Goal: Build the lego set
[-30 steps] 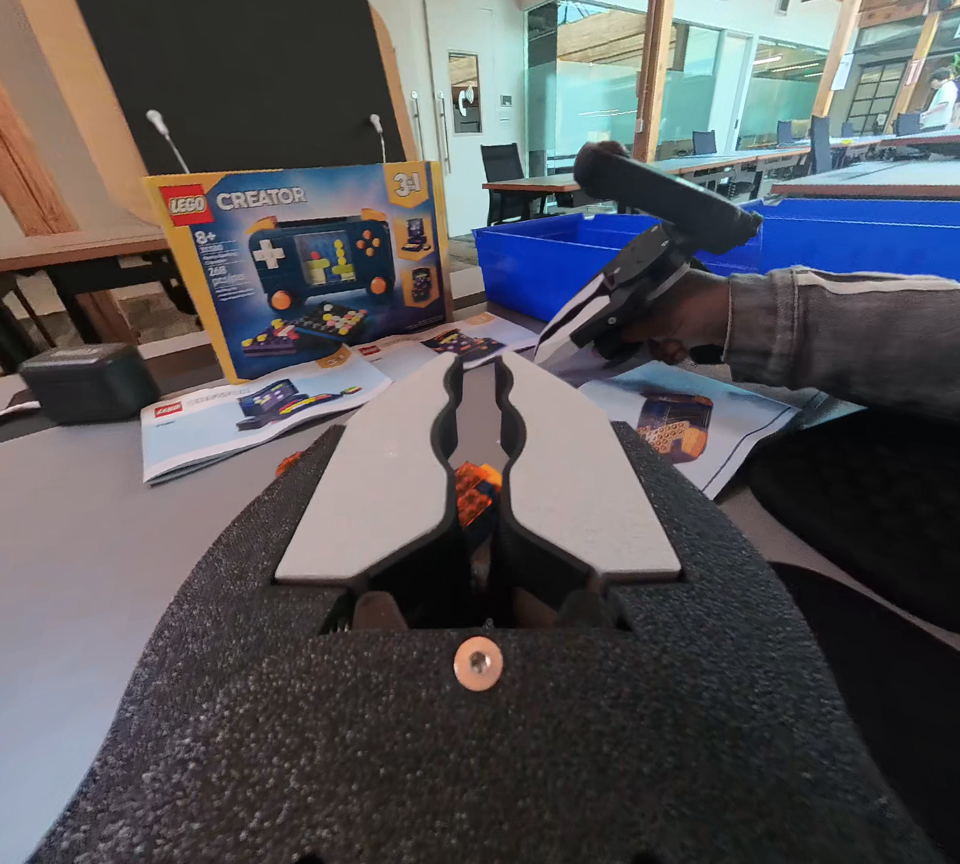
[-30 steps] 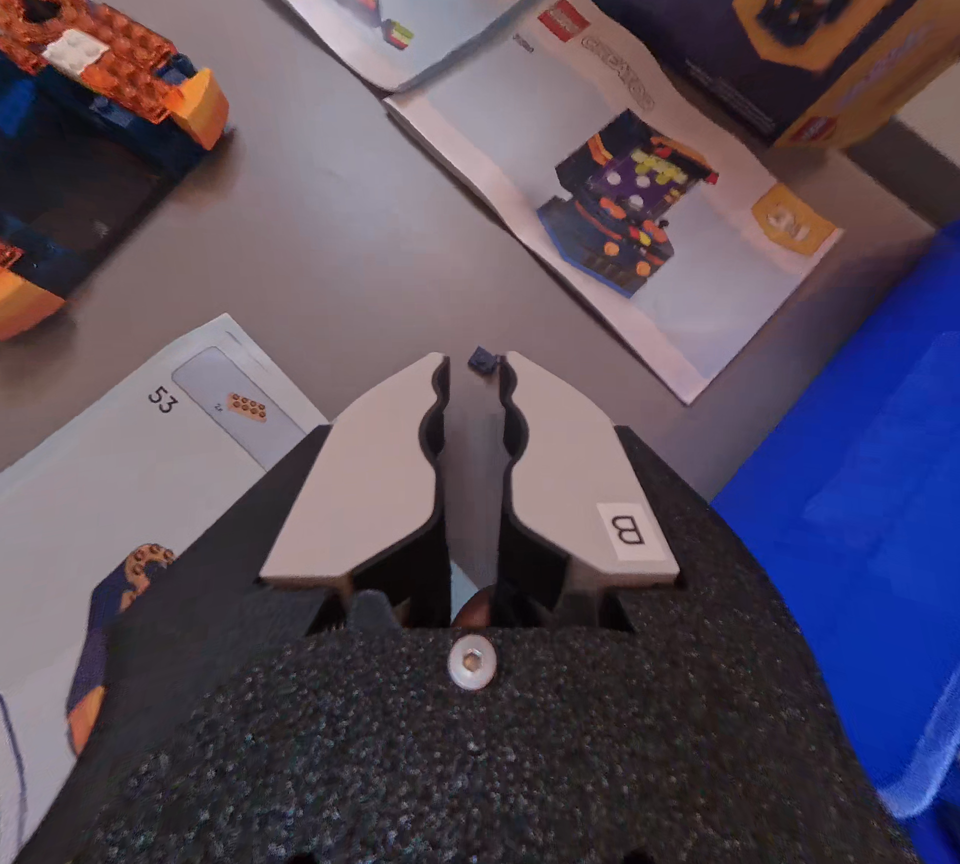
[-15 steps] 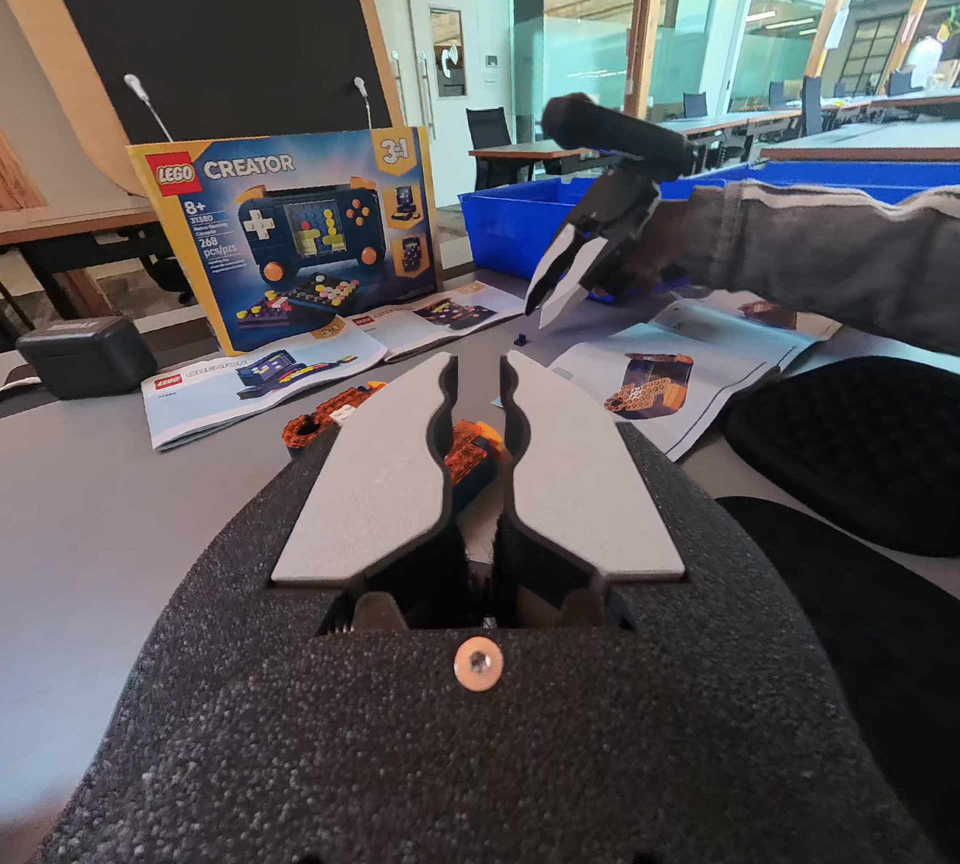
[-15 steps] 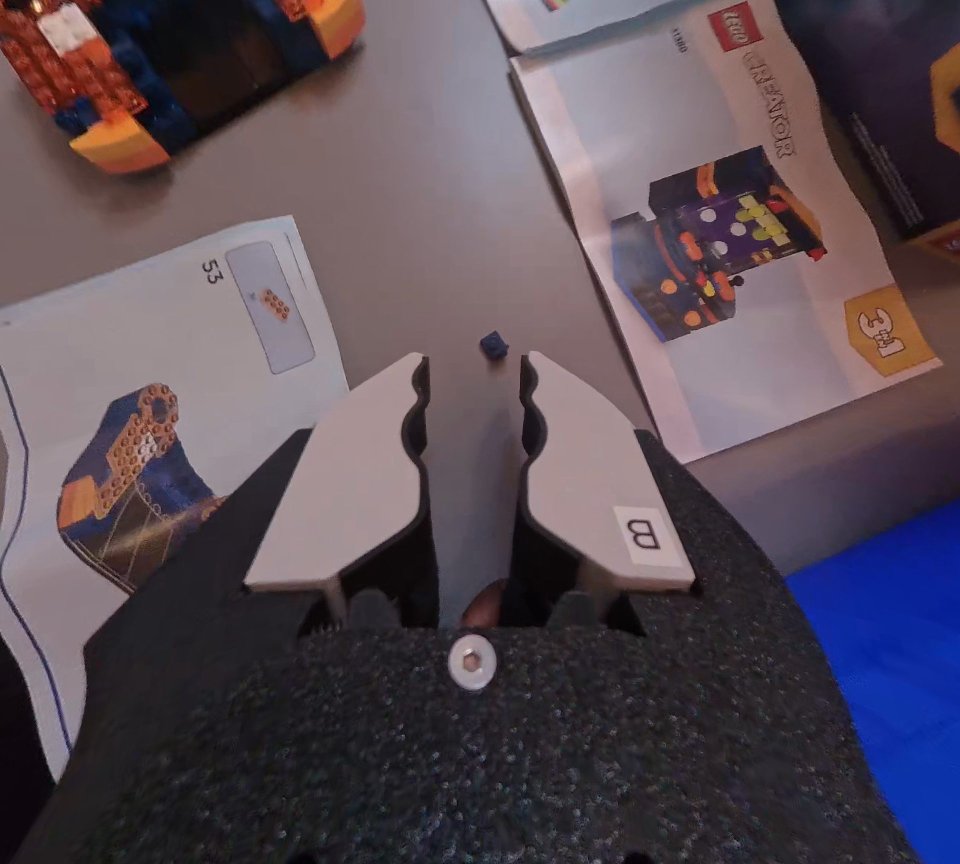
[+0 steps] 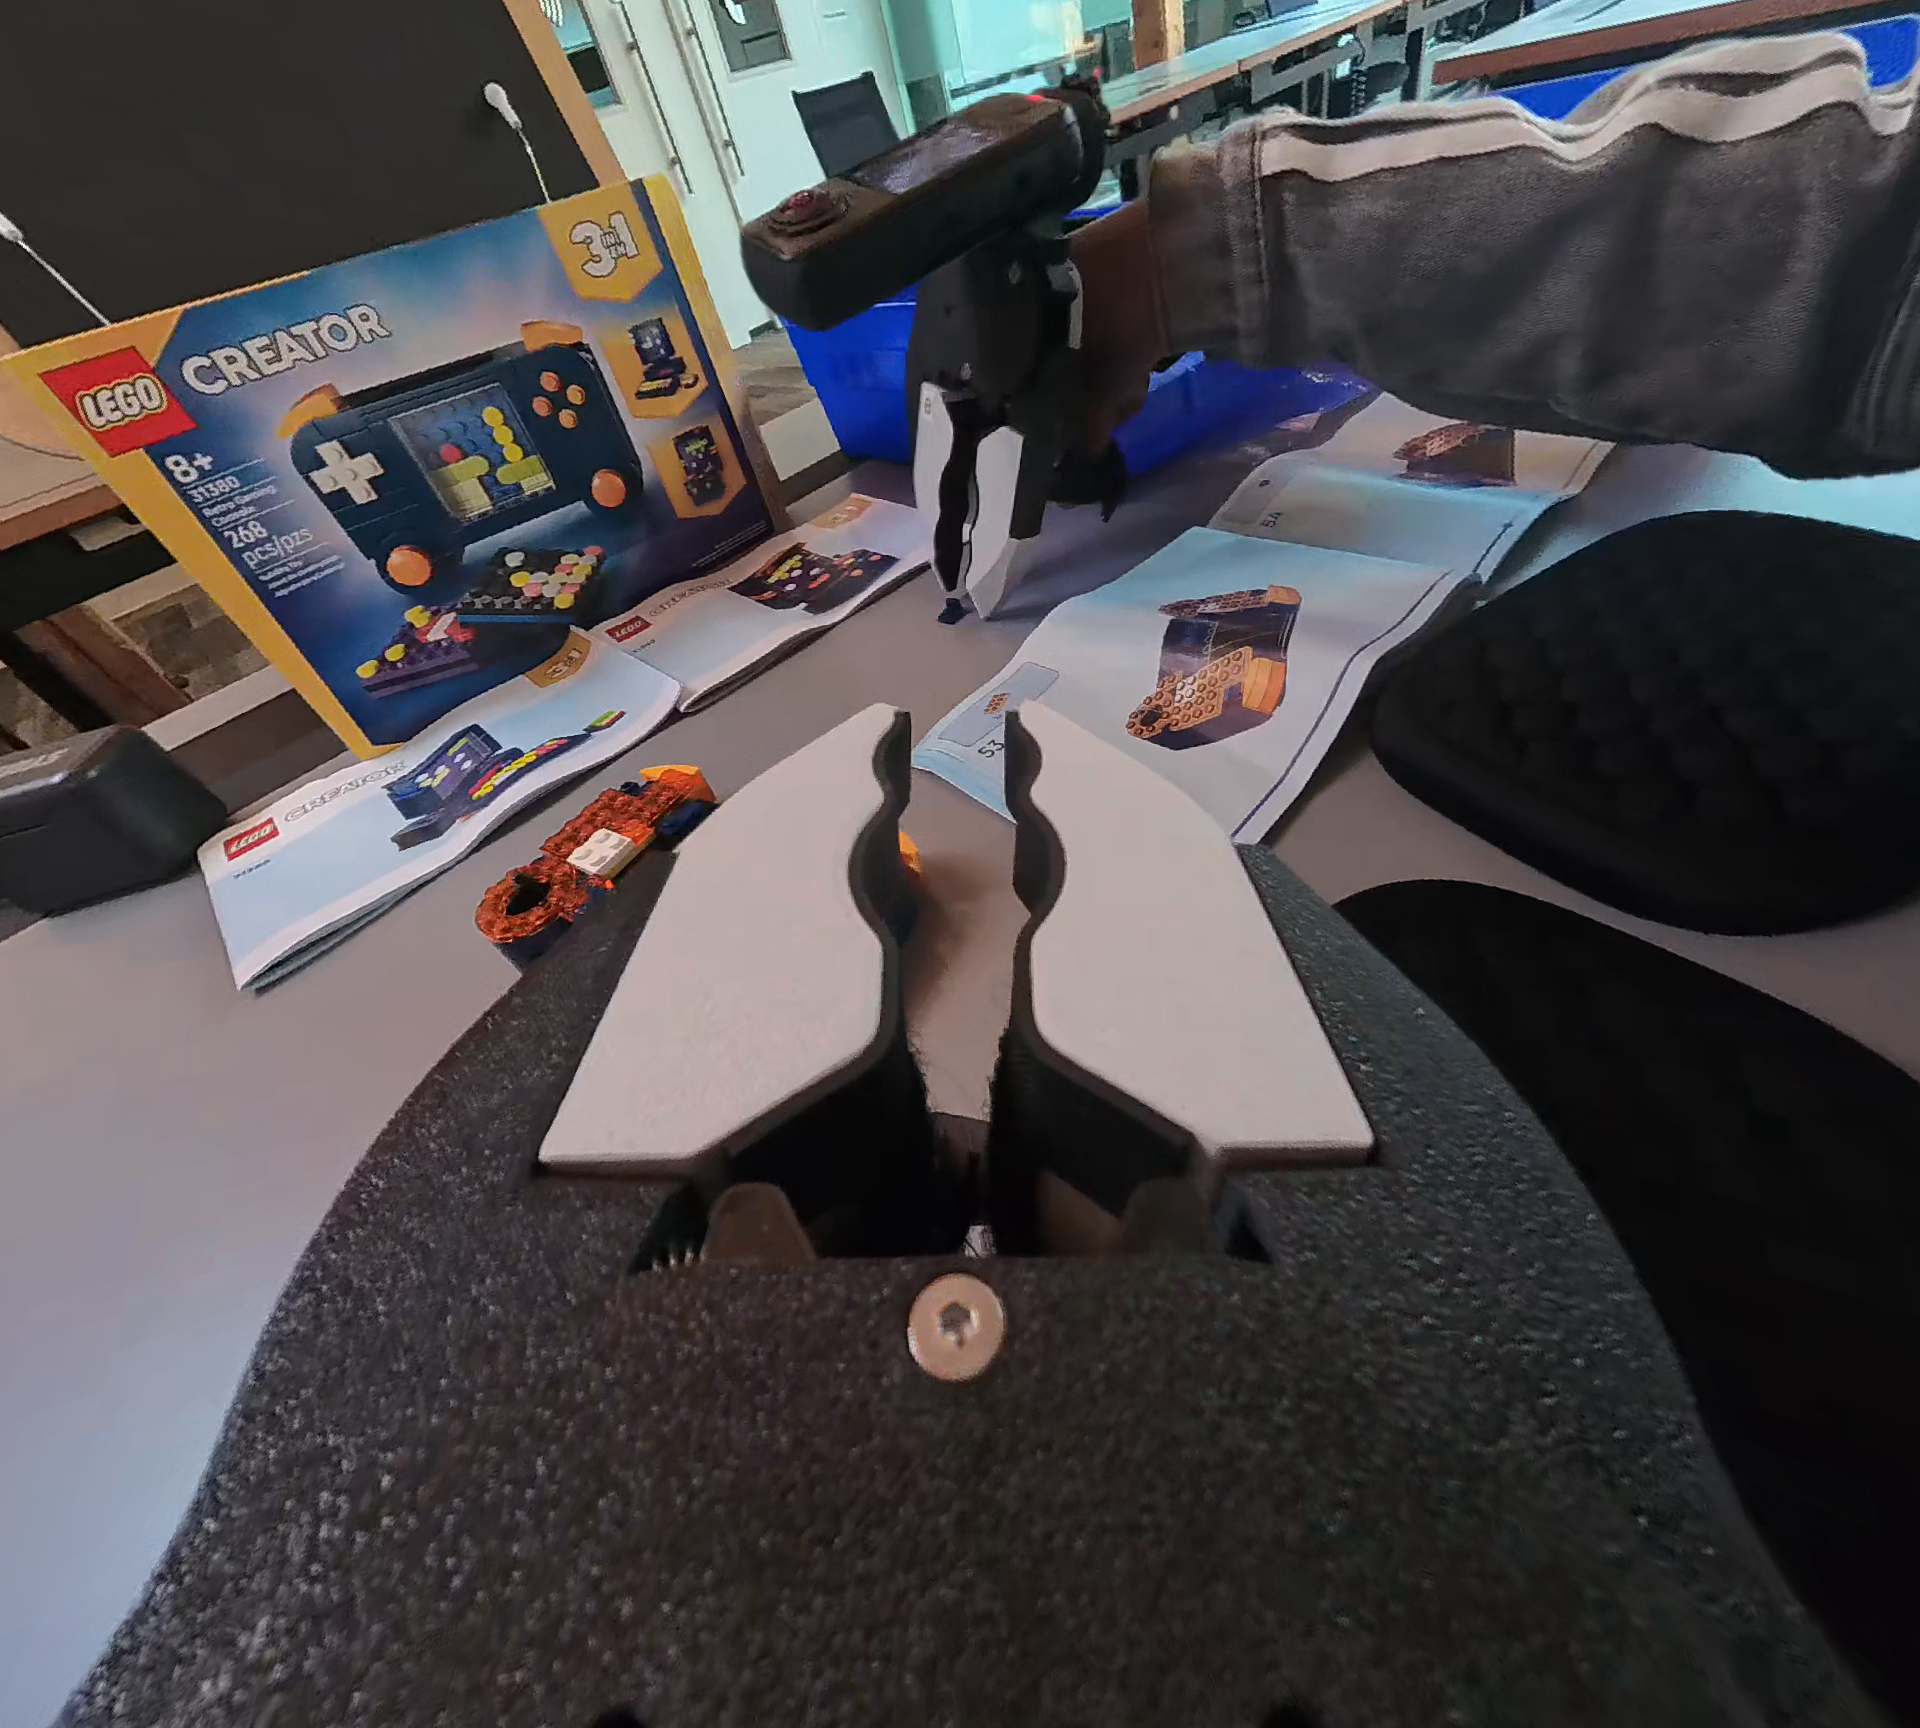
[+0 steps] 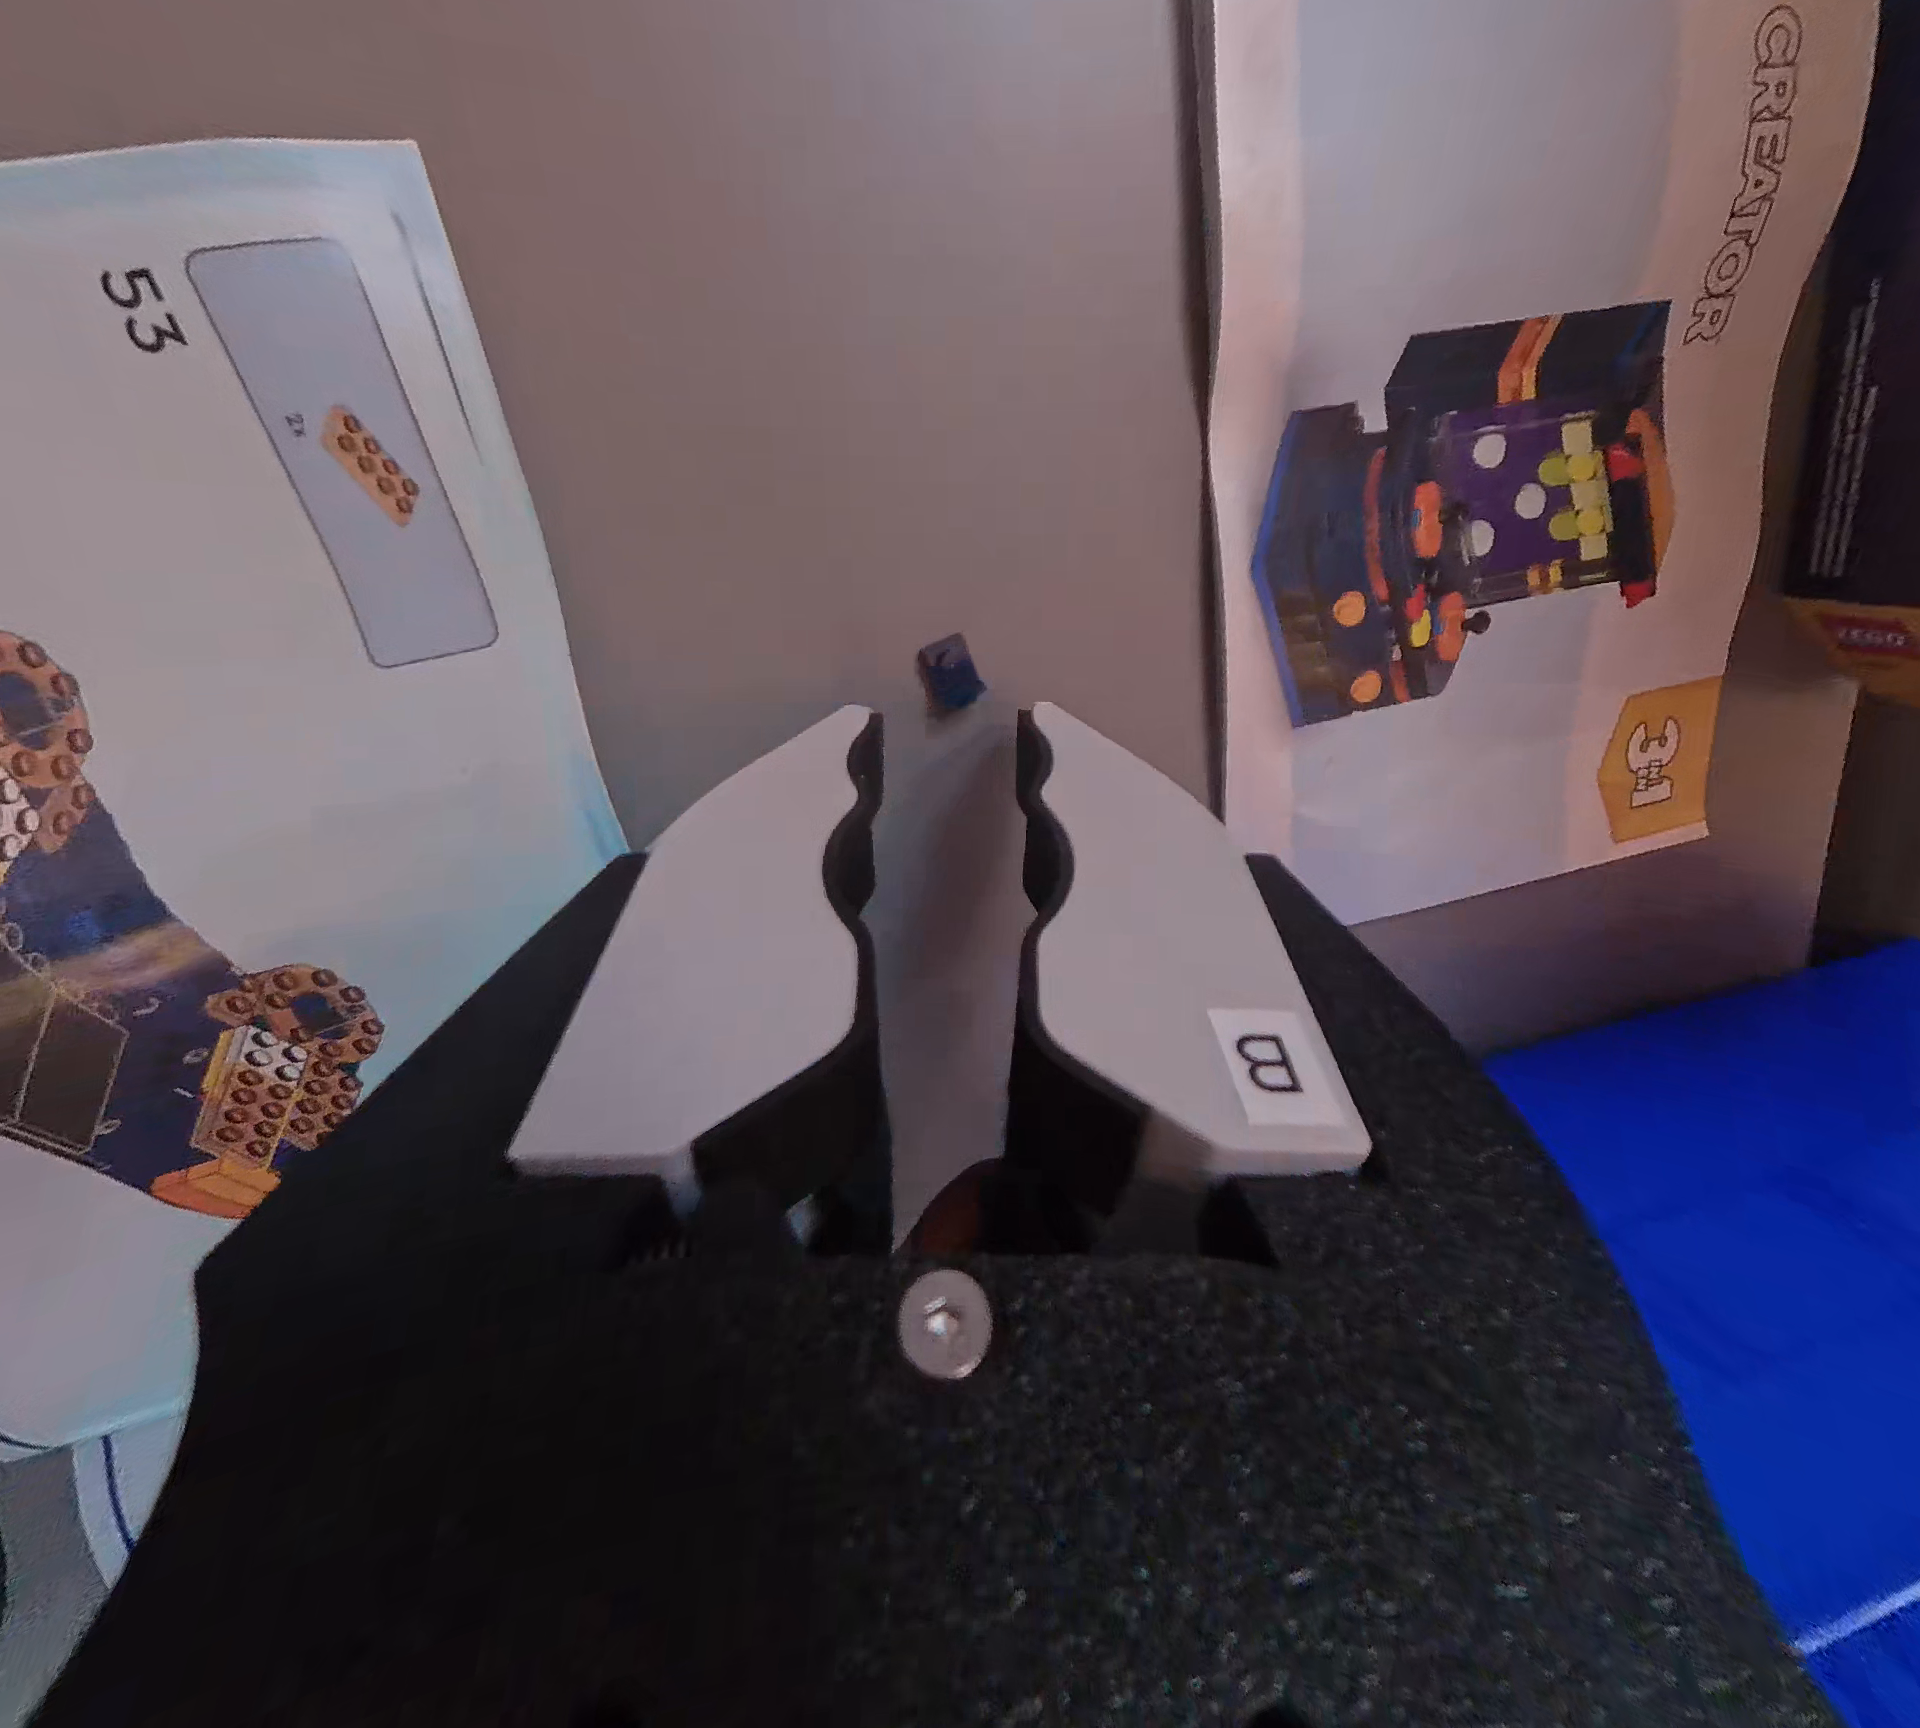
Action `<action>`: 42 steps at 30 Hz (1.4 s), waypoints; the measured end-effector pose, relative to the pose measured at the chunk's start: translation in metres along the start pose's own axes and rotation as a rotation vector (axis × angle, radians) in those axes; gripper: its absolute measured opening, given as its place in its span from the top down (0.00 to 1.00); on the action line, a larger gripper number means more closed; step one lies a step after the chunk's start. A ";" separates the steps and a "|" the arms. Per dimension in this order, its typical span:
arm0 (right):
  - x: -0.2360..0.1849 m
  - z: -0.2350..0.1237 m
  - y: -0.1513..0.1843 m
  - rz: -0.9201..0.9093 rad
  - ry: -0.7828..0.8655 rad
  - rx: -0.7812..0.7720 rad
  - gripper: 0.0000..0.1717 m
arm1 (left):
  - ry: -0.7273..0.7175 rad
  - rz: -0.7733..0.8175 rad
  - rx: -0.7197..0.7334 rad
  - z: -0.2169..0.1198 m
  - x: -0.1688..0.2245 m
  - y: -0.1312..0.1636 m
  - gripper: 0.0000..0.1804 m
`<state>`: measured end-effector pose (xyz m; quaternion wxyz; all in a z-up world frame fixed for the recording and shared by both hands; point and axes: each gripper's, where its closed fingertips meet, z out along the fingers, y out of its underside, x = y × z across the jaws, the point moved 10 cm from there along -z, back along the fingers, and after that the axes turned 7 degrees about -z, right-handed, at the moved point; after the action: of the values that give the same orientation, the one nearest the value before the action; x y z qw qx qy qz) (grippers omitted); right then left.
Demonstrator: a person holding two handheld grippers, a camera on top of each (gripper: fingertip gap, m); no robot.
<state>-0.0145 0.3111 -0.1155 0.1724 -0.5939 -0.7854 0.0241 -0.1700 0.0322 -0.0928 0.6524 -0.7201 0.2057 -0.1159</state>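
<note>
My left gripper (image 5: 956, 722) is open above the grey table (image 5: 156, 1107); only bare table shows between its fingers. A partly built orange and dark blue brick model (image 5: 582, 857) lies just left of it, partly hidden behind the left finger. My right gripper (image 6: 948, 722) is open and points down at the table (image 6: 831, 224). A tiny dark blue piece (image 6: 951, 676) lies on the table just ahead of its fingertips, untouched. The left wrist view shows this right gripper (image 5: 971, 587), held by a sleeved hand, with the piece (image 5: 951, 610) at its tips.
An open instruction booklet (image 5: 1226, 639) lies right of centre and also shows in the right wrist view (image 6: 208, 639). Closed booklets (image 5: 769, 587) and the toy box (image 5: 395, 452) stand behind. A blue bin (image 6: 1714, 1211) is at the right. Black foam pads (image 5: 1662, 722) lie right. Spacing between my two grippers at the tips: around 25 centimetres.
The tiny blue piece sat at my right gripper's tips a second ago; the jaws then opened, and it now lies on the table ahead of them. My left gripper drew back from the model.
</note>
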 end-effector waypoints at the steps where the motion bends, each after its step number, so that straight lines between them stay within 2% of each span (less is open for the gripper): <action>1: 0.001 0.001 -0.002 -0.007 -0.005 0.002 0.86 | -0.001 -0.003 0.001 -0.001 0.000 0.000 0.91; 6: 0.006 0.004 -0.005 0.009 -0.034 0.012 0.95 | -0.014 -0.016 0.006 -0.004 -0.003 0.000 0.91; 12: -0.001 0.001 -0.004 0.039 -0.081 0.038 0.96 | -0.065 0.009 -0.020 -0.007 -0.015 -0.003 0.90; 16: -0.006 -0.015 -0.024 -0.002 -0.094 0.137 0.96 | -0.092 0.013 -0.054 -0.006 -0.042 -0.005 0.90; 21: 0.001 -0.032 -0.081 -0.189 -0.150 0.325 0.96 | 0.061 -0.056 -0.169 0.014 -0.092 -0.005 0.89; 25: 0.013 -0.015 -0.119 -0.279 -0.227 0.333 0.96 | 0.175 0.069 -0.376 0.045 -0.116 -0.002 0.87; 27: 0.018 -0.003 -0.131 -0.317 -0.253 0.300 0.96 | 0.252 0.150 -0.469 0.060 -0.120 0.000 0.81; 30: 0.024 0.008 -0.142 -0.347 -0.281 0.270 0.96 | 0.370 0.180 -0.524 0.077 -0.125 0.002 0.74; 35: 0.031 0.015 -0.149 -0.350 -0.321 0.259 0.96 | 0.422 0.153 -0.486 0.097 -0.135 0.002 0.69; 42: 0.032 0.023 -0.154 -0.376 -0.344 0.223 0.96 | 0.507 0.143 -0.583 0.101 -0.132 0.014 0.57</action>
<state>-0.1710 0.3002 -0.0922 0.1024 -0.4021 -0.8922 0.1785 -0.2455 0.1810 -0.1051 0.3556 -0.8077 0.4340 -0.1811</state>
